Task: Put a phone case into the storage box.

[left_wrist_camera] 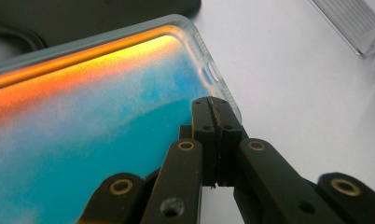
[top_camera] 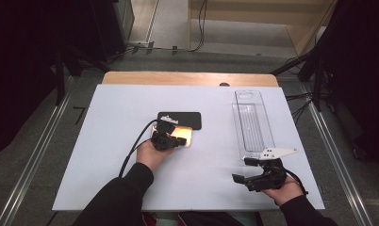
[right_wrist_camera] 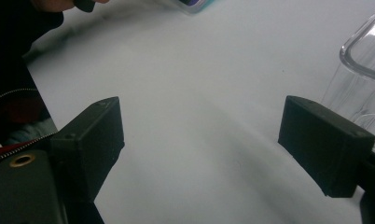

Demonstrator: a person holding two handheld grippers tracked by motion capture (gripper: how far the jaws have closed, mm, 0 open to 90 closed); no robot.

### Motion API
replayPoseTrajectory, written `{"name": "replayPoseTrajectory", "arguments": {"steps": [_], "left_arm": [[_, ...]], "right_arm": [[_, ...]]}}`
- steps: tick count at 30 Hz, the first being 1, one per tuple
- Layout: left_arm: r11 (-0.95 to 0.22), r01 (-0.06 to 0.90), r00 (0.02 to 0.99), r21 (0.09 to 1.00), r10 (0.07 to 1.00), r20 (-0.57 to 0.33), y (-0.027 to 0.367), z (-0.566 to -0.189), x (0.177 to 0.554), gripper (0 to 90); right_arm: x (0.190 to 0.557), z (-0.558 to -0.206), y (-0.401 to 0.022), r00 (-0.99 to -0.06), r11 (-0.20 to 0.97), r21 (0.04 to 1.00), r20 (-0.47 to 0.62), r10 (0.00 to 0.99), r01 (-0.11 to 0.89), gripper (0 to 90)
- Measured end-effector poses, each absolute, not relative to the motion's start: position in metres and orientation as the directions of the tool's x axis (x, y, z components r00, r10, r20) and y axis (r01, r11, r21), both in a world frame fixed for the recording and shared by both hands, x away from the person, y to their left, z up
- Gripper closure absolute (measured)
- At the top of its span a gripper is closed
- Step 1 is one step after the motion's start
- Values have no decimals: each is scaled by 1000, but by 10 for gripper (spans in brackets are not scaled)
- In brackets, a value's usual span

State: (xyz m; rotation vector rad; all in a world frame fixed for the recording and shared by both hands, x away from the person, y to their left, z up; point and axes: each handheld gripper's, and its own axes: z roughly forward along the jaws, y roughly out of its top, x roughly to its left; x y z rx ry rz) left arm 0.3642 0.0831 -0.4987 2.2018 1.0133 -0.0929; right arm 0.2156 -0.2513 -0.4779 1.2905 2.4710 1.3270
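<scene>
Your left gripper (left_wrist_camera: 217,109), jaws pressed together and empty, sits at the phone case's (left_wrist_camera: 97,121) corner; the case stretches toward ten o'clock. Your right gripper (right_wrist_camera: 202,135) gapes wide, empty.

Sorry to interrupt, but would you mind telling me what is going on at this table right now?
A person works at the white table with a gripper in each hand. The left gripper, fingers shut with nothing between them, sits at the edge of an orange-and-blue phone case lying beside a black phone case. The right gripper rests open over bare table, next to a long clear plastic tray.
</scene>
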Motion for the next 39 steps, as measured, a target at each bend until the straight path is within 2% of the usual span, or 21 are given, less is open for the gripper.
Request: {"name": "replayPoseTrajectory", "arguments": {"steps": [14, 19, 21, 23, 24, 27, 31, 32, 33, 39], "left_arm": [[-539, 667, 737, 514, 580, -348, 84, -495, 330, 899], [-530, 670, 734, 520, 577, -358, 88, -496, 326, 887], [-517, 675, 728, 526, 582, -363, 90, -496, 327, 819], [-492, 682, 720, 541, 581, -379, 94, -493, 328, 800], [-457, 691, 711, 560, 569, -414, 98, -487, 329, 755], [-413, 688, 711, 596, 546, -442, 105, -476, 326, 615], [-424, 649, 745, 631, 519, -418, 113, -467, 319, 437], [-420, 645, 749, 638, 512, -421, 116, -465, 316, 437], [-402, 642, 752, 653, 497, -434, 124, -461, 312, 386], [-375, 638, 754, 673, 481, -447, 139, -455, 301, 337]], "right_arm": [[216, -477, -252, -647, 280, 712, 310, 697, 644, 124], [216, -478, -252, -646, 278, 713, 312, 697, 644, 124], [217, -478, -252, -649, 276, 716, 313, 693, 641, 124], [217, -478, -252, -650, 276, 717, 315, 692, 641, 124], [217, -478, -252, -652, 273, 720, 317, 689, 638, 124], [217, -478, -252, -657, 270, 726, 319, 683, 633, 124], [219, -478, -252, -662, 271, 729, 319, 678, 629, 124], [219, -478, -252, -662, 271, 729, 319, 678, 629, 124], [219, -478, -252, -661, 269, 730, 319, 679, 628, 124], [219, -478, -251, -668, 276, 728, 320, 672, 627, 124]]}}
